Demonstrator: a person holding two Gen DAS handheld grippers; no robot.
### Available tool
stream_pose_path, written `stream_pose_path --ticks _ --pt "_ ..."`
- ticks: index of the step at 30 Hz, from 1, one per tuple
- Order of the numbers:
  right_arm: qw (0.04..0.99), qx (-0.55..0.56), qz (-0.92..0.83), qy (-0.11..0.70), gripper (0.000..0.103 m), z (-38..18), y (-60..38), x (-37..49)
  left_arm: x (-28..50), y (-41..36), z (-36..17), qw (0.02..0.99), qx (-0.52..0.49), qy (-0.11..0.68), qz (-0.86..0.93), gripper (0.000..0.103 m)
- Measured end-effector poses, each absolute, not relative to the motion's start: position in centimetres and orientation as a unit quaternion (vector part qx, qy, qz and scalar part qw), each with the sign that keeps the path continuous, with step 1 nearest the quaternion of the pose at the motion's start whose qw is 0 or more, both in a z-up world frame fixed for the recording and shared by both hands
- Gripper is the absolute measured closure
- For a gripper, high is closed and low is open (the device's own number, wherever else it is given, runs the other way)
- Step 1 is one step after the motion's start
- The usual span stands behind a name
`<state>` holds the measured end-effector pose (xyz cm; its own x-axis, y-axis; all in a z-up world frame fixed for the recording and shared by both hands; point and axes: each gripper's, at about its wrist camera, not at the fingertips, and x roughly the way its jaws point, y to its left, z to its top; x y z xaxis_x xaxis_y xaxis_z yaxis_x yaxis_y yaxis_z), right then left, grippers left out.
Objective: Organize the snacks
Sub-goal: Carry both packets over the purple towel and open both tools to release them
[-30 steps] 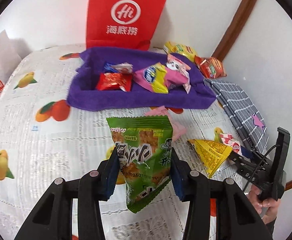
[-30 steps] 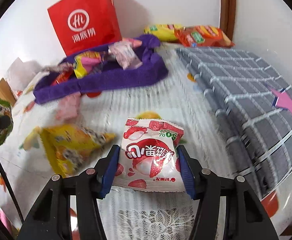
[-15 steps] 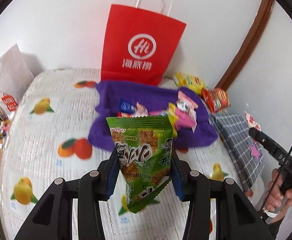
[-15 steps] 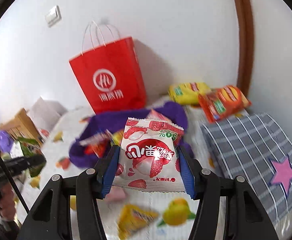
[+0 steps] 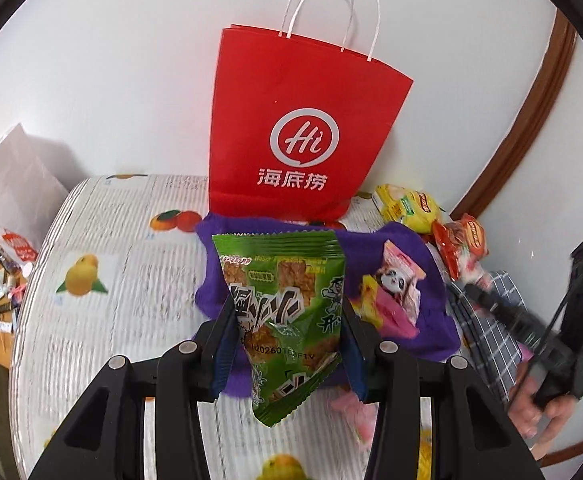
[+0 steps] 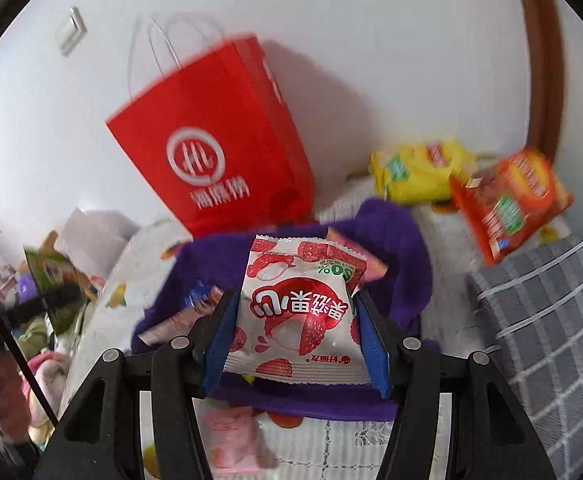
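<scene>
A table under a white cloth printed with fruit fills the lower part of both views, its curved left edge dropping toward clutter, its far edge meeting a white wall. Against that wall stands a red paper carrier bag with white twisted handles, marked "Hi" in a white ring above the characters 海底捞. Just in front of it lies a purple plush fabric tray holding several small packets, among them a pink packet with a panda face. To its right sit a yellow snack bag, an orange-red snack bag and a grey checked cloth.

The left gripper is clamped on a green crinkle-edged snack packet, upright between its blue pads and held in front of the tray. The right gripper pinches a white and red lychee-and-strawberry candy packet reading "50%", above the tray's near wall. Bare cloth lies left of the tray.
</scene>
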<state>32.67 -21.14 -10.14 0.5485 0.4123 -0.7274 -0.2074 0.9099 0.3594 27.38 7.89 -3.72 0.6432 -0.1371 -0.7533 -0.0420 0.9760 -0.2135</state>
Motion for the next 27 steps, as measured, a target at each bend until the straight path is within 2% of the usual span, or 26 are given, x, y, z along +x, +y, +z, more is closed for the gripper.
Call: stream_pose_path --ticks 4,13,27 --pt "0.856 0.118 0.167 0.475 0.046 -13.7 -21.9 33.4 30.2 7.1 -4.2 0.899 -0.098 0.426 -0.024 0.059" --pt "0.857 0.09 0.178 0.475 0.046 -14.4 -21.7 32.0 34.1 7.7 -6.4 0.891 -0.136 0.433 -0.03 0.059" --pt "0.861 0.054 0.14 0.487 0.045 -16.4 -21.3 32.8 36.6 7.6 -10.8 0.865 -0.129 0.486 -0.01 0.059"
